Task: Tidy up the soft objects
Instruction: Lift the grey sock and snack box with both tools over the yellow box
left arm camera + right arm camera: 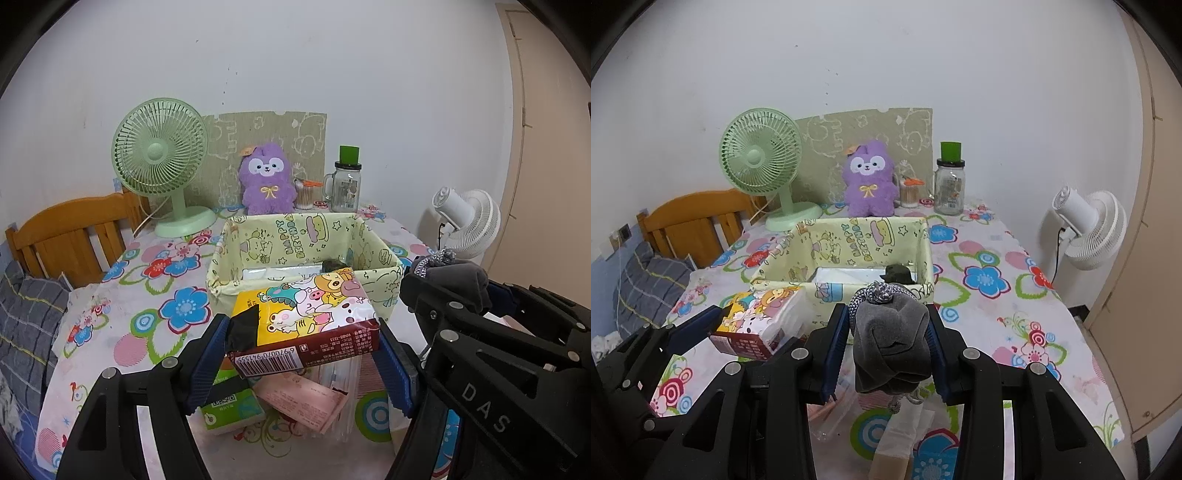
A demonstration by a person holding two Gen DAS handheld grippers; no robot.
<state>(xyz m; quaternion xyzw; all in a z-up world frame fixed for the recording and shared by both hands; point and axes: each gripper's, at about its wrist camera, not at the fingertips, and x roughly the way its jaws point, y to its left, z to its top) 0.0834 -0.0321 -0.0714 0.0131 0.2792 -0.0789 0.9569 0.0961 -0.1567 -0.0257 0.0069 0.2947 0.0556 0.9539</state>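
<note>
My left gripper (303,343) is shut on a cartoon-printed tissue pack (306,317) and holds it above the table, just in front of the yellow fabric storage box (295,229). My right gripper (888,332) is shut on a rolled grey cloth with a braided cord (890,339), held before the same box (846,236). The box holds a white flat item (857,275) and a small dark object (899,273). The right gripper with the grey cloth (454,273) shows at the right of the left wrist view; the tissue pack (757,321) shows at the left of the right wrist view.
On the flowered tablecloth (147,295) under the grippers lie a green tissue pack (229,402), a pink packet (306,402) and clear plastic. At the back stand a green fan (162,162), purple plush toy (266,181), glass jar (345,184) and cotton swabs. A white fan (1086,229) stands right; a wooden bed frame (70,232) left.
</note>
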